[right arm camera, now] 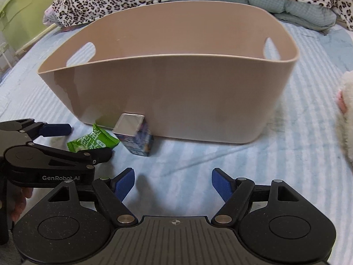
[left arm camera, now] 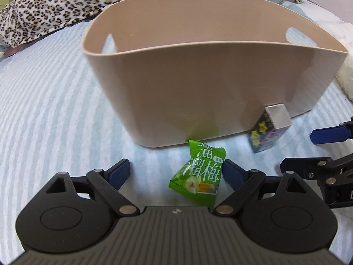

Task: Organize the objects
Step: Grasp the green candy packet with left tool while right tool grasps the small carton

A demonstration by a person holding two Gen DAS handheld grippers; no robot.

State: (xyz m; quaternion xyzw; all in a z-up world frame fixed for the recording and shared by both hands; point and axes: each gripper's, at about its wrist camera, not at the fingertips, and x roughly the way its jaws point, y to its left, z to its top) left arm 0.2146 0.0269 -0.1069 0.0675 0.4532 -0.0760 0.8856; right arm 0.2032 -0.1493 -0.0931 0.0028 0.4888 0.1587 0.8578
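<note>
A beige tub [left arm camera: 198, 84] with handle cut-outs stands on the striped bed; it also shows in the right wrist view [right arm camera: 176, 92]. A green snack packet [left arm camera: 198, 173] lies in front of it, between the jaws of my open left gripper [left arm camera: 177, 172], nearer the right finger, not clamped. A small dark starry box [left arm camera: 268, 130] with a white top leans at the tub's base. In the right wrist view the packet [right arm camera: 92, 142] and box [right arm camera: 135, 137] sit left of centre. My right gripper [right arm camera: 173, 185] is open and empty over bare sheet; the left gripper [right arm camera: 72, 141] shows around the packet.
A leopard-print blanket [left arm camera: 66, 4] is bunched behind the tub. A white fluffy thing [right arm camera: 346, 114] lies at the right. A green bin [right arm camera: 26, 6] stands at the far left. The right gripper's fingers [left arm camera: 328, 133] enter the left view's right edge.
</note>
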